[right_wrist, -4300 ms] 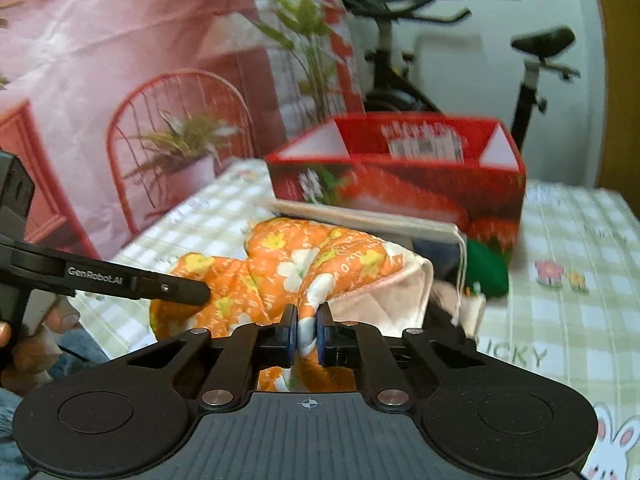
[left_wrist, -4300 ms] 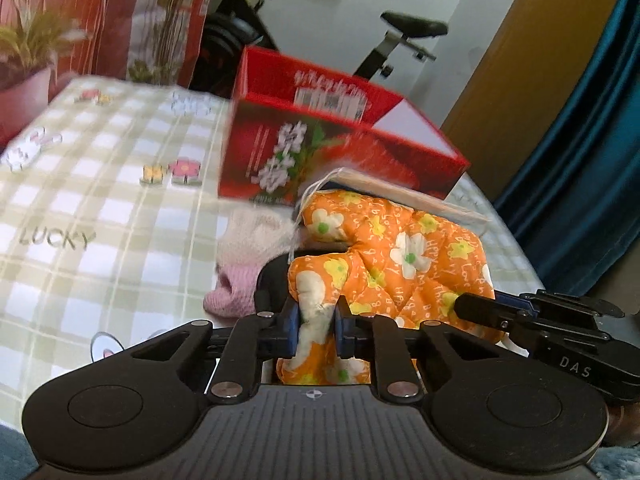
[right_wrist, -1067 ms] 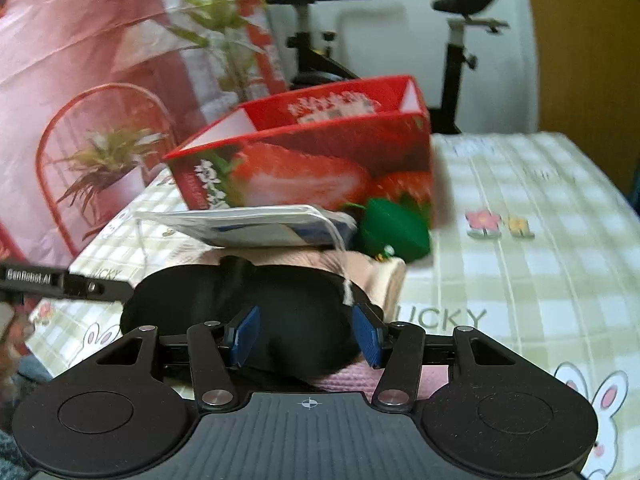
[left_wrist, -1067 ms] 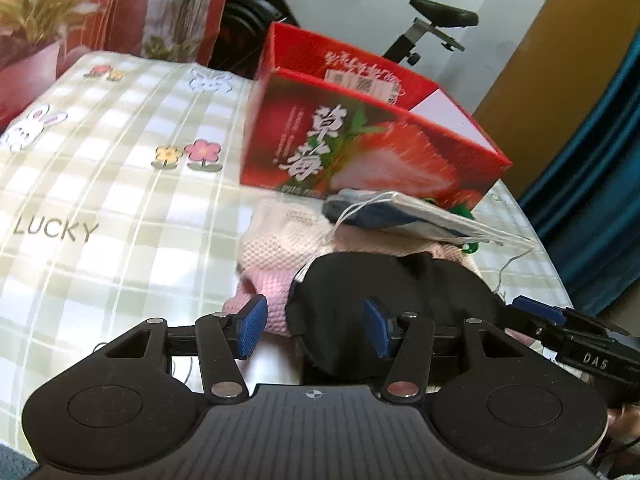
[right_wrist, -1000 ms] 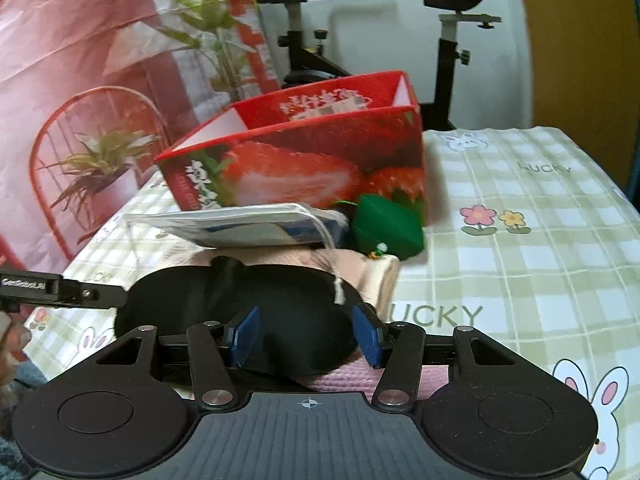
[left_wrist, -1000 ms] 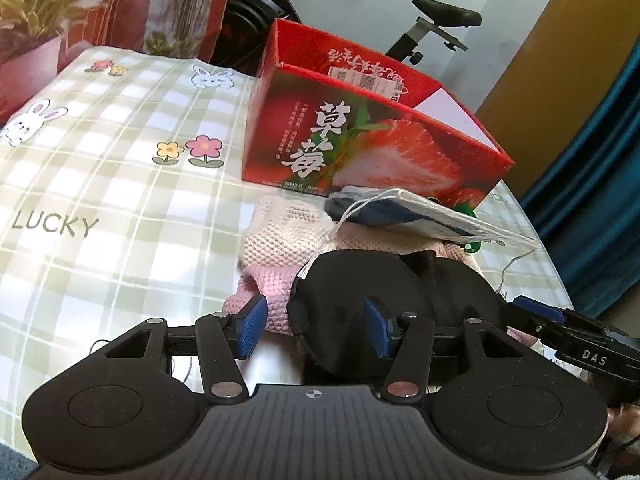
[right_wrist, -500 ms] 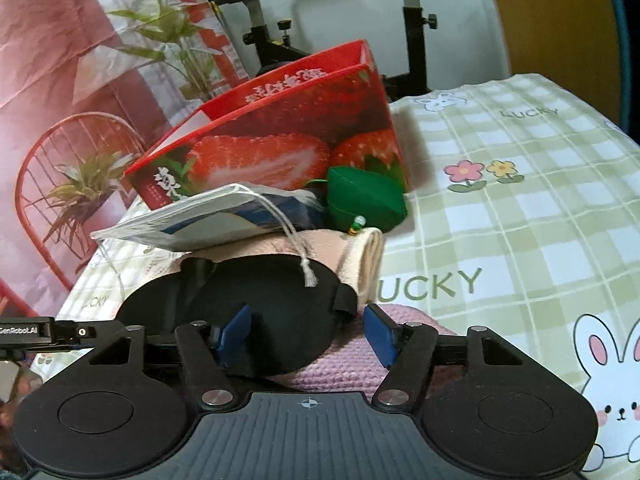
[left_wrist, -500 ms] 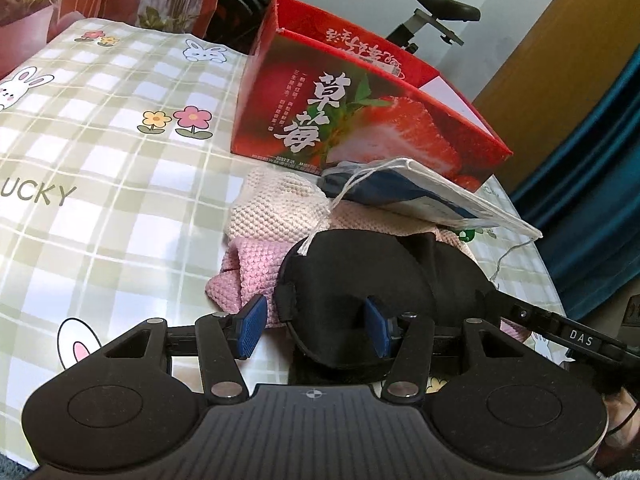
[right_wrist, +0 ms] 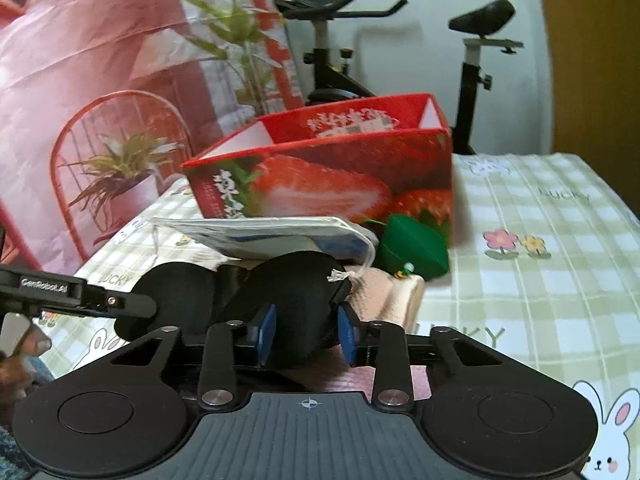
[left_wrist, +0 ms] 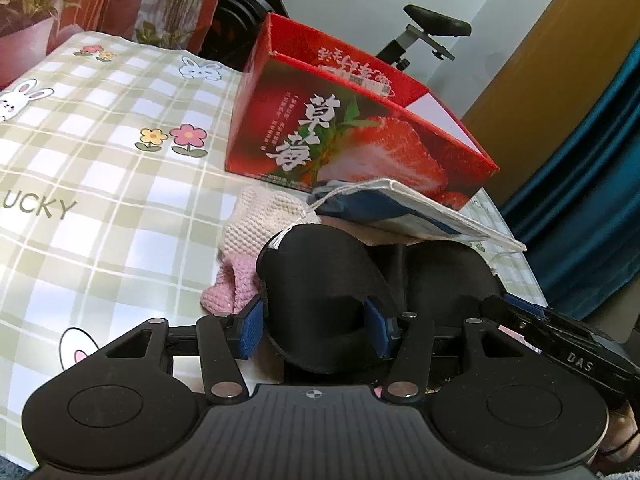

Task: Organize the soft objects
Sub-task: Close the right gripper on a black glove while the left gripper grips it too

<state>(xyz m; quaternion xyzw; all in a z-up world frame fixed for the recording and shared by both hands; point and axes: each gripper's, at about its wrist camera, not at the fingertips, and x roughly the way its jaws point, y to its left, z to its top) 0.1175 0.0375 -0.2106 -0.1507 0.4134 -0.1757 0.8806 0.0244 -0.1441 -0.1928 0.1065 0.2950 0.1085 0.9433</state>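
A black padded eye mask (left_wrist: 320, 280) lies on a pile of soft things near the table's front edge. My left gripper (left_wrist: 314, 326) is open with its blue pads on either side of the mask's left cup. My right gripper (right_wrist: 306, 334) is open around the mask's other cup (right_wrist: 292, 292). Under the mask lie a cream knit piece (left_wrist: 256, 220) and a pink knit piece (left_wrist: 232, 288). A blue and white flat pouch (left_wrist: 400, 208) with a string rests on top behind the mask. A green soft toy (right_wrist: 412, 248) lies by the box.
A red strawberry box (left_wrist: 352, 140), open on top, stands just behind the pile; it also shows in the right wrist view (right_wrist: 328, 172). The checked tablecloth (left_wrist: 100, 168) stretches left. An exercise bike (right_wrist: 332, 64) and a potted plant (right_wrist: 120, 176) stand behind the table.
The orange flowered cloth that both grippers held 4.3 s ago is gone and both grippers have opened. In the last second both have moved in around the black eye mask, and the right jaws have narrowed.
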